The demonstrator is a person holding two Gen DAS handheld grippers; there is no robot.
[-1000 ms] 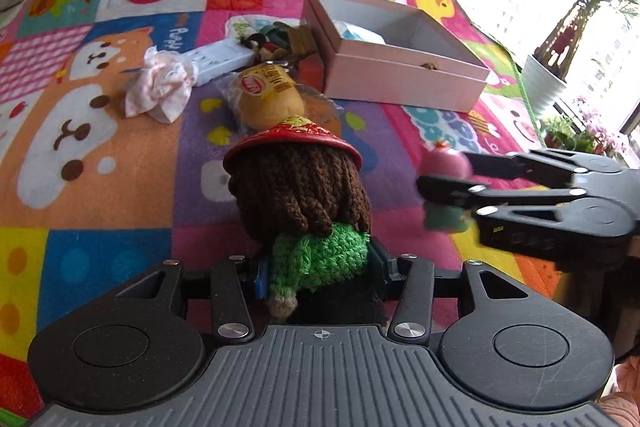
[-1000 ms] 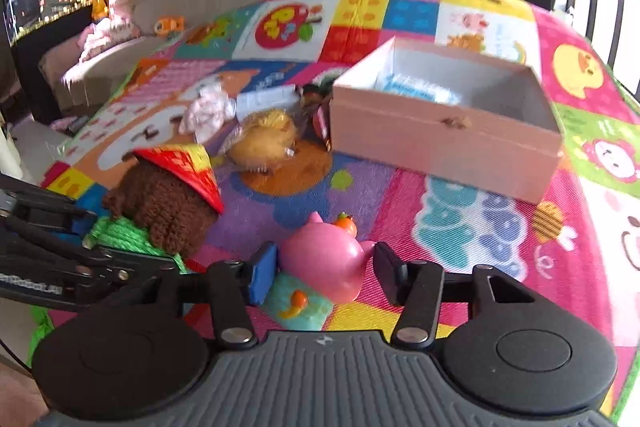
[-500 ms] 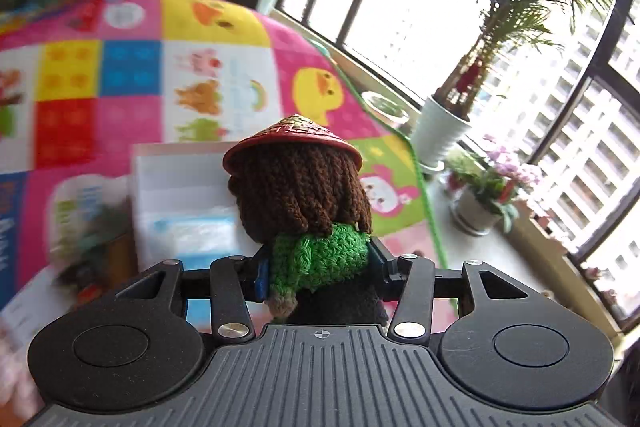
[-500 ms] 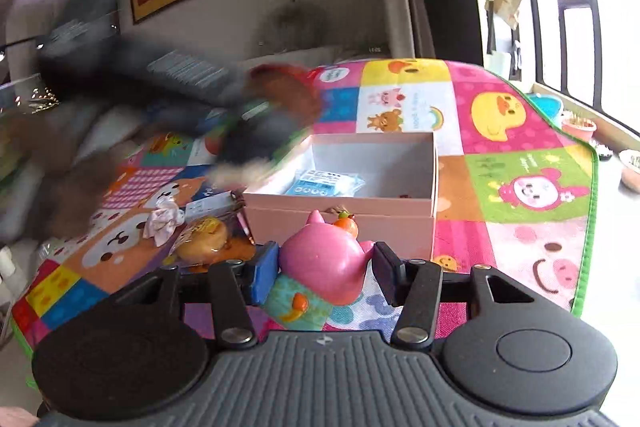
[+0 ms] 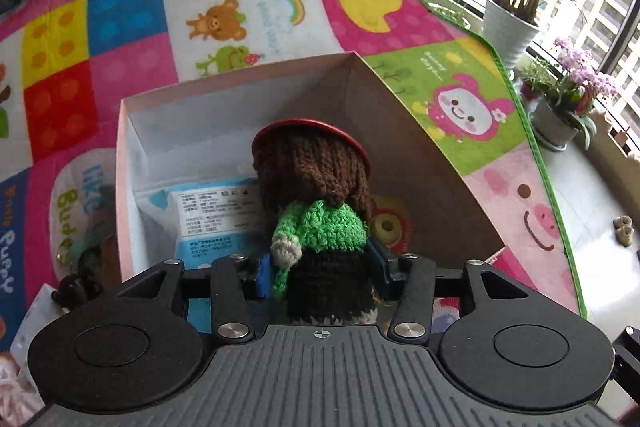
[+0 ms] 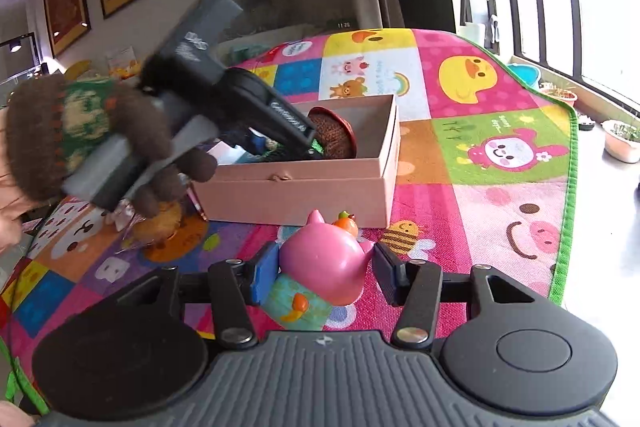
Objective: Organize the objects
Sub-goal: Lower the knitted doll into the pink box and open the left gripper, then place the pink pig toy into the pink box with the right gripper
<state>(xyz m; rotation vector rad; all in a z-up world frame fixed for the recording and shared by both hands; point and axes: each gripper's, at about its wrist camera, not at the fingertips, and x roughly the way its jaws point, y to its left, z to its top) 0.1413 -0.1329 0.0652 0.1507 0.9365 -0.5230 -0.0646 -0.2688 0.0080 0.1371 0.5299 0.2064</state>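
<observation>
change: left tool (image 5: 322, 269) has carried the knitted doll (image 5: 316, 203) from above the play mat (image 5: 240, 7) to over the open pink box (image 5: 424, 163) — drop seems next | left tool: half-closed, clamping the doll's body | right tool (image 6: 322, 273): half-closed on the pink pig toy (image 6: 324, 259) — low over the mat, near the box front

- Left gripper (image 5: 323, 269): pitched steeply downward, jaws part-closed and clamped on a crochet doll (image 5: 316, 219) at the body.
- Left hand (image 6: 80, 143): gloved in brown knit, wrapped around the gripper handle, seen from the right wrist view.
- Right gripper (image 6: 326, 273): pitched shallowly downward, jaws part-closed and clamped on a pink pig toy (image 6: 322, 259).
</observation>
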